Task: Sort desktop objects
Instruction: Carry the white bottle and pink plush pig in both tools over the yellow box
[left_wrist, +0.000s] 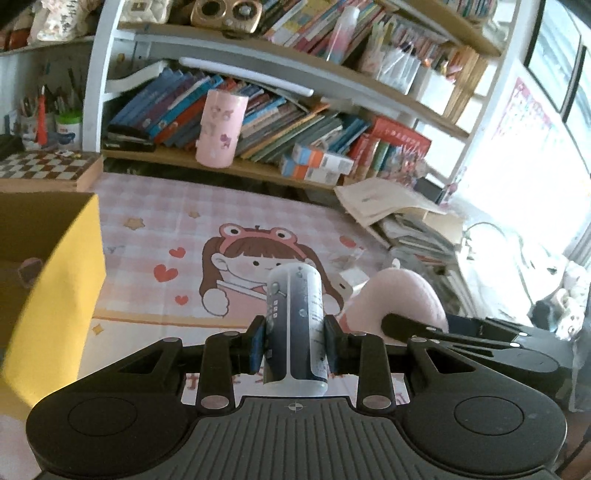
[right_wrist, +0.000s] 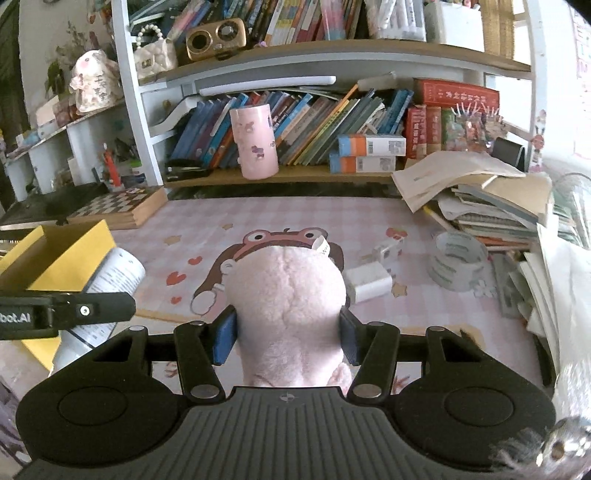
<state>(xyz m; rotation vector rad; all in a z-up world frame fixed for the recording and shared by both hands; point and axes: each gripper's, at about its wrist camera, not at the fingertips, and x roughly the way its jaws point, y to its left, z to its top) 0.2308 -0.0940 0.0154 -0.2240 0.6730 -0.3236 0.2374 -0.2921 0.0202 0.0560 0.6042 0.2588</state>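
Left gripper (left_wrist: 294, 341): blue pads clamped on a cylindrical dark-blue and white printed can (left_wrist: 297, 325), jaws nearly as narrow as they go, can upright-ish at lower centre of the left wrist view, lifted off the desk. Right gripper (right_wrist: 289, 338): jaws part-way in, blue pads pressed into both flanks of a pale pink fuzzy plush toy (right_wrist: 290, 310), which fills the centre of the right wrist view; a white fabric tag shows at its top. Open yellow cardboard box (left_wrist: 55, 280) at the left edge of the left wrist view; in the right wrist view the can (right_wrist: 107, 291) lies in front of the same box (right_wrist: 70, 243) at left. Pink checked desk mat with a cartoon girl print (right_wrist: 417, 317) lies below both loads. On the mat, right of centre in the right wrist view: white rectangular charger block (right_wrist: 367, 282), and a roll of clear printed tape (right_wrist: 456, 264) further right, near an untidy stack of books and papers (right_wrist: 491, 199). Pink cylindrical canister with small motifs (right_wrist: 255, 142) stands on the lower shelf at upper centre.
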